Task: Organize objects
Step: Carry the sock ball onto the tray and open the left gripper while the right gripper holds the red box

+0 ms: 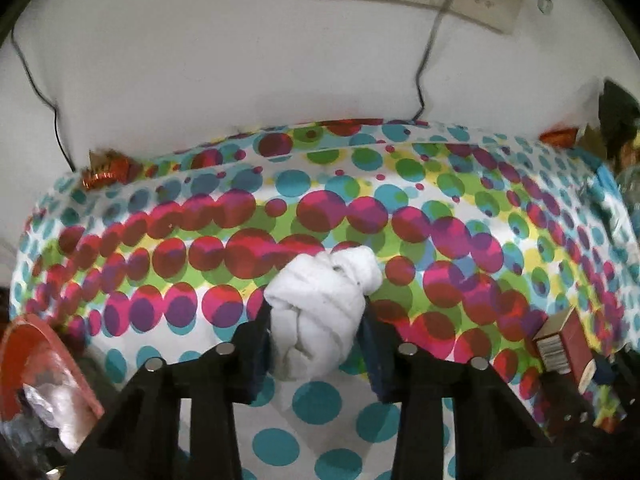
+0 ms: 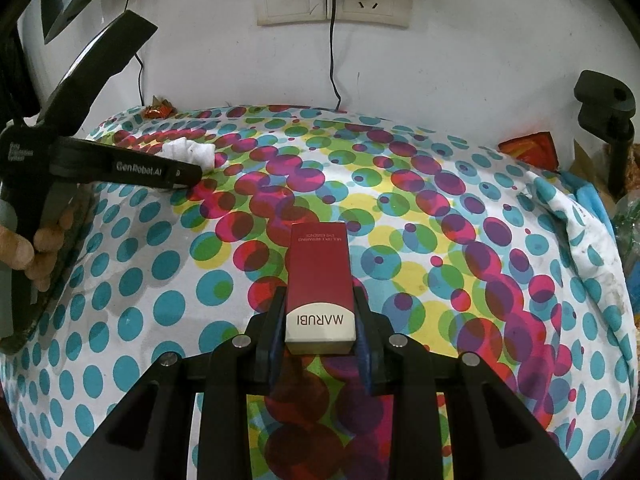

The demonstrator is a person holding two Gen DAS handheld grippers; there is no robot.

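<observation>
Over the dotted cloth [image 2: 400, 184], left gripper [image 1: 316, 320] clamped on white sock bundle [image 1: 320, 304], right gripper [image 2: 318, 320] on red box [image 2: 319, 276].

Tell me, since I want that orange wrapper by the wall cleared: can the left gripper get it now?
Probably not yet: the left gripper is shut on the white cloth bundle; the orange wrapper lies unobstructed.

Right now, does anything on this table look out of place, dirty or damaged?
Yes. The spotted tablecloth is bunched and stained brown at its right edge. Crumpled orange wrappers lie at the back left and back right. The white sock bundle and red box are simply held.
</observation>
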